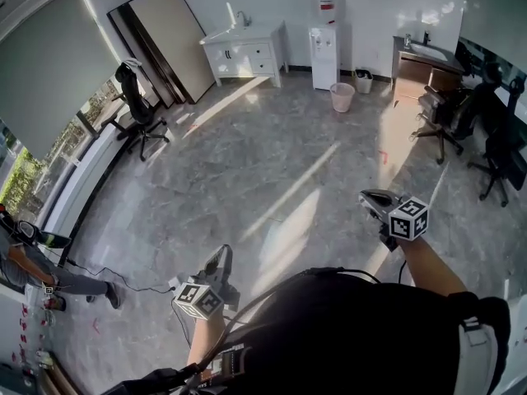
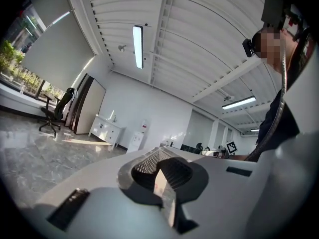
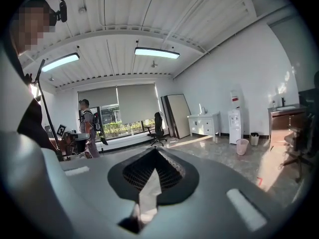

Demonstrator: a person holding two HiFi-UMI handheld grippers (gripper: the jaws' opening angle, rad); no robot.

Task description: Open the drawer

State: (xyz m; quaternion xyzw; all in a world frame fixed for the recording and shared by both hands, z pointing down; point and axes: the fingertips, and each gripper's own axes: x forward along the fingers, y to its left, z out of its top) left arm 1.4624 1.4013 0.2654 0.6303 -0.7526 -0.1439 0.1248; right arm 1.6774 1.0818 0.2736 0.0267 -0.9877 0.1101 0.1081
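Note:
A white cabinet with drawers (image 1: 244, 56) stands against the far wall, well away from both grippers. It also shows small in the left gripper view (image 2: 104, 128) and in the right gripper view (image 3: 203, 124). My left gripper (image 1: 221, 257) is held out over the grey floor at the lower middle, jaws together, nothing between them (image 2: 158, 152). My right gripper (image 1: 370, 197) is out to the right, also shut and empty (image 3: 154, 151). Both point across the room toward the far wall.
A water dispenser (image 1: 324, 52) and a pink bin (image 1: 342, 97) stand right of the cabinet. A black office chair (image 1: 136, 109) is at the left by the window. A desk with a sink (image 1: 424, 60) and more chairs (image 1: 440, 118) line the right. A person (image 1: 33, 270) sits at the far left.

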